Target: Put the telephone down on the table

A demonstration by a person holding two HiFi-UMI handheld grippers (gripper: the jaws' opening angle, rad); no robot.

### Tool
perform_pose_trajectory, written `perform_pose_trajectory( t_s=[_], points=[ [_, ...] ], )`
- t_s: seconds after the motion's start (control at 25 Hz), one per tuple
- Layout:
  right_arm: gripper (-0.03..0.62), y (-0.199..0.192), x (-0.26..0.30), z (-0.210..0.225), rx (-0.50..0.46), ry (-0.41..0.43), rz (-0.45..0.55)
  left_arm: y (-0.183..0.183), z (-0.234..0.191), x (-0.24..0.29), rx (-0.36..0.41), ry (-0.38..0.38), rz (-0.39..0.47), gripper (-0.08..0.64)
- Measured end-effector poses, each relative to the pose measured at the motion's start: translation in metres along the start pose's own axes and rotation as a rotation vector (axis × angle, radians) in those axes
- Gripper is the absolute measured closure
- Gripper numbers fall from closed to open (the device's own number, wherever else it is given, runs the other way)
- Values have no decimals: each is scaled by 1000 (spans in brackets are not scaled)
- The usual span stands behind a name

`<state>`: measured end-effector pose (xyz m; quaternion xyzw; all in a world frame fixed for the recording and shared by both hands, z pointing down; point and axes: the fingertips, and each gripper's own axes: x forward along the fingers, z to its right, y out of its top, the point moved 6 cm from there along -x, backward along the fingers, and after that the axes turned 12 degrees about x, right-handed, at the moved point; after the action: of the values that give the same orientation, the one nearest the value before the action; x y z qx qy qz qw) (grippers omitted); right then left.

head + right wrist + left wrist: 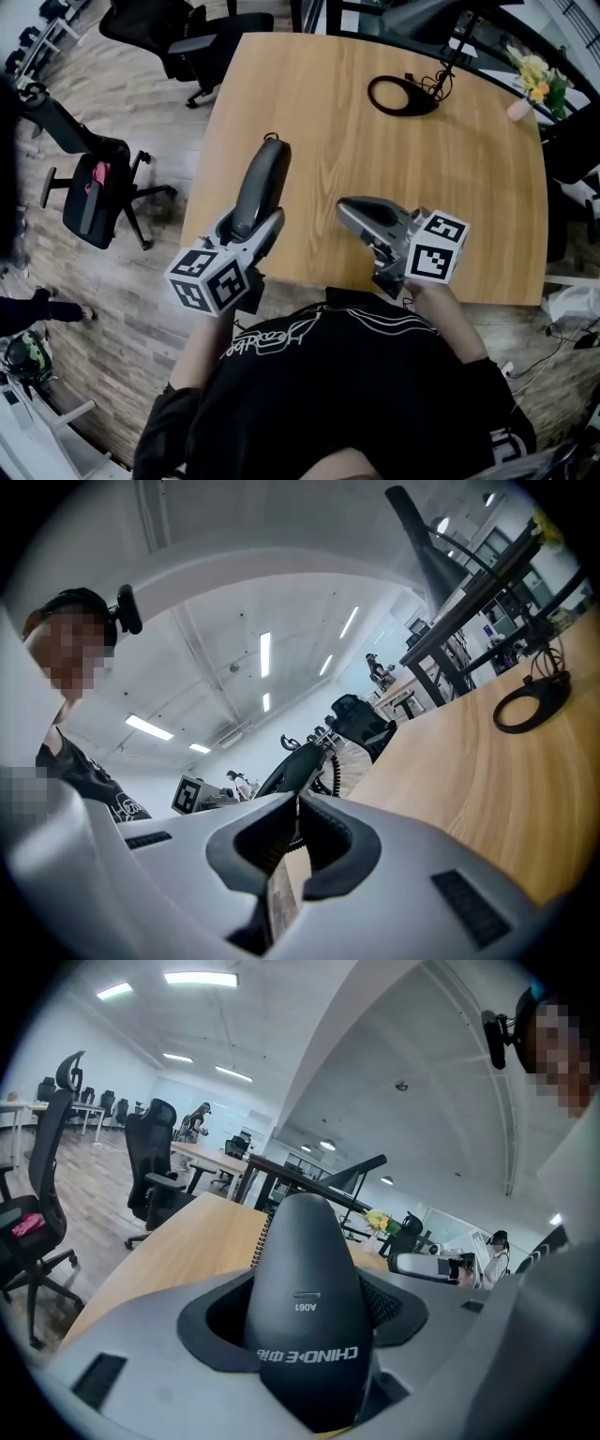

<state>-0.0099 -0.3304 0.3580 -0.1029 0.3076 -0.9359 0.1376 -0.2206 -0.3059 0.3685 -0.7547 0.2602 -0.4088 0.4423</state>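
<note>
The left tool (246,234) has its jaws wide apart, pressing on the near end of the dark grey plastic telephone handset (262,178). Just beside it, the right tool (349,212) is squeezed closed with nothing in it. The handset seems to hang over the near left part of the light wooden worktop (394,169), so it has not been put down yet. Its long side runs away from the person, and its far end points at the far edge.

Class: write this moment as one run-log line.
left tongs: shut on phone | right tongs: shut, empty | phone: held over table, not yet down
</note>
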Motion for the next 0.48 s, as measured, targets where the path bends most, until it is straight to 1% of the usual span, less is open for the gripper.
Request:
perform_pose_trajectory(
  t_s=[0.12,0.28,0.48],
  points=[
    [551,8,5,15,15,-11,-9,5,-12,17,-5,-1,-7,276],
    [551,12,8,34,28,-32,-21,7,-25,37,7,3,-24,276],
    [551,11,12,60,62,-56,-30,-4,-44,66,45,28,-79,276]
  ],
)
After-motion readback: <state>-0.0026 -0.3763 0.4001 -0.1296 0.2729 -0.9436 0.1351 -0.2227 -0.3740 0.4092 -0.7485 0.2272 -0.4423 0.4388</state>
